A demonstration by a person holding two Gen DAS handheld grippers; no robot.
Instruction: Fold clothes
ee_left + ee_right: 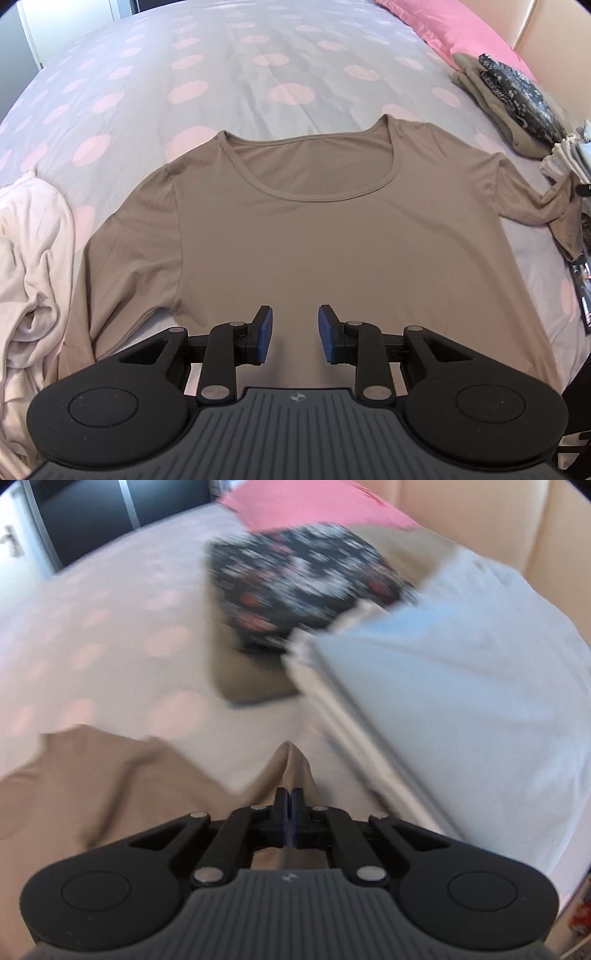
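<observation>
A taupe long-sleeved shirt [295,229] lies flat, front up, on the dotted grey bedcover [221,74], its neckline toward the far side. My left gripper [295,332] hovers over the shirt's lower middle, open, with nothing between its blue pads [264,334]. The shirt's right sleeve [554,210] is bunched up at the right edge of the left wrist view. In the blurred right wrist view, my right gripper [291,794] is shut, with a ridge of that taupe sleeve [291,764] pinched at its tips and rising just beyond them.
A crumpled cream garment [29,258] lies to the shirt's left. Folded clothes are stacked at the right: a dark floral piece [303,583] on a taupe one [491,99], and a pale blue-white pile [461,683]. A pink pillow [461,26] lies beyond.
</observation>
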